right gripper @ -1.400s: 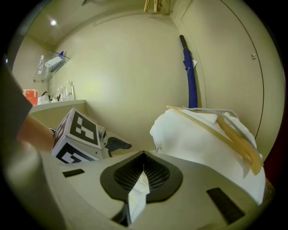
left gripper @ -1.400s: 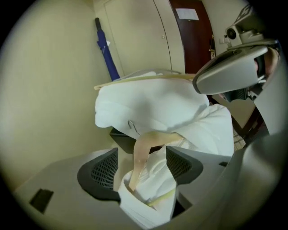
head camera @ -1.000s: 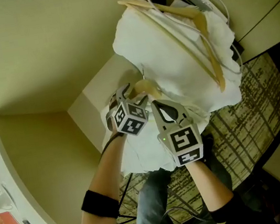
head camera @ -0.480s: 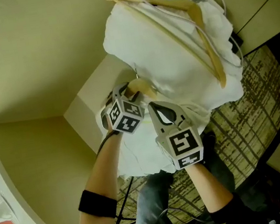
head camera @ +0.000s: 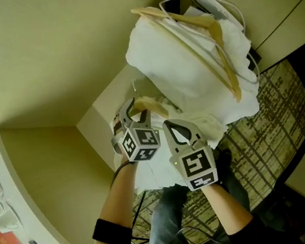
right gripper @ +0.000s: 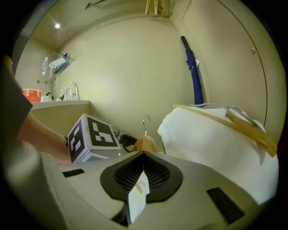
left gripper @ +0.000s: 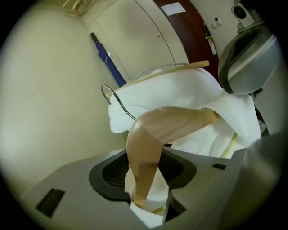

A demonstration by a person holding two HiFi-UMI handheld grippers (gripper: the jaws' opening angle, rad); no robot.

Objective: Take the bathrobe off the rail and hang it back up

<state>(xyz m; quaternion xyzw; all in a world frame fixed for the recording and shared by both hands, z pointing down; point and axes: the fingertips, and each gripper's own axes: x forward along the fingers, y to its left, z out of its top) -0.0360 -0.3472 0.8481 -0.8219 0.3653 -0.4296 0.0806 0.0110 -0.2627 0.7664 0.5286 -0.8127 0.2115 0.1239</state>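
**Hanger (left gripper: pixel 157 126) gripped, bathrobe (head camera: pixel 149 174) off rail**
Your left gripper (head camera: pixel 131 107) has just closed onto the wooden hanger; your right gripper (head camera: pixel 177 125) pinches the bathrobe's cloth, held before you. Hook (left gripper: pixel 110 95) free: rehanging likely next.

Overall light: warm, yellowish and rather dim in every view.
Source: a small ceiling lamp (right gripper: pixel 57 25) glowed at 10 o'clock in the right gripper view.
Brightest area: the white bathrobe (head camera: pixel 189 66), its folds nearly washed out.
Shadows: the floor (head camera: pixel 280 108) darkened towards 4 o'clock in the head view.
Distortion: both gripper views were fisheye, with black rims.
Focus: their foreground at 6 o'clock was soft.
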